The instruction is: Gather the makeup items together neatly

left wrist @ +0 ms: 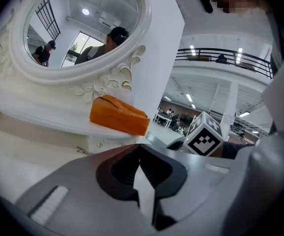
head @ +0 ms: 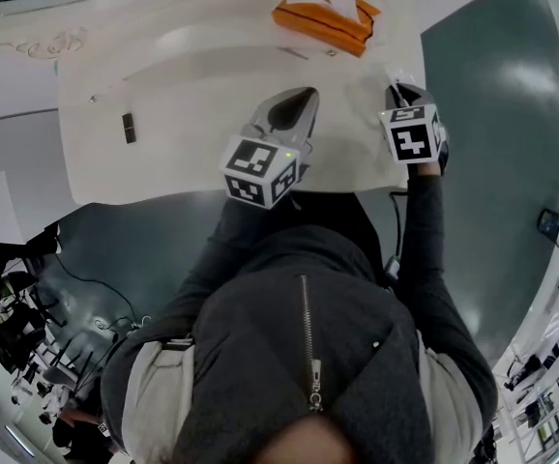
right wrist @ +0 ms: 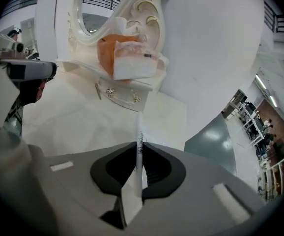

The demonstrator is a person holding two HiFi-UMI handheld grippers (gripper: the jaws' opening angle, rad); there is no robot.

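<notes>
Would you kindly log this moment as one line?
left gripper: shut, empty | right gripper: shut on white pencil | small dark item: on table

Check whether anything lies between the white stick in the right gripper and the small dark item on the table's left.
The left gripper, shut and empty, sits over the table between the white stick and the small dark item. Nothing else shows there.

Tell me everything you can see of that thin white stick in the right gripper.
The thin white stick is slender, straight and smooth, plastic by the look, with a short run of dark print too small to read. It may be a makeup pencil; I cannot tell. The right gripper is shut on it, clamping it from both sides, and its free end pokes out past the jaws over the cream tabletop.
</notes>
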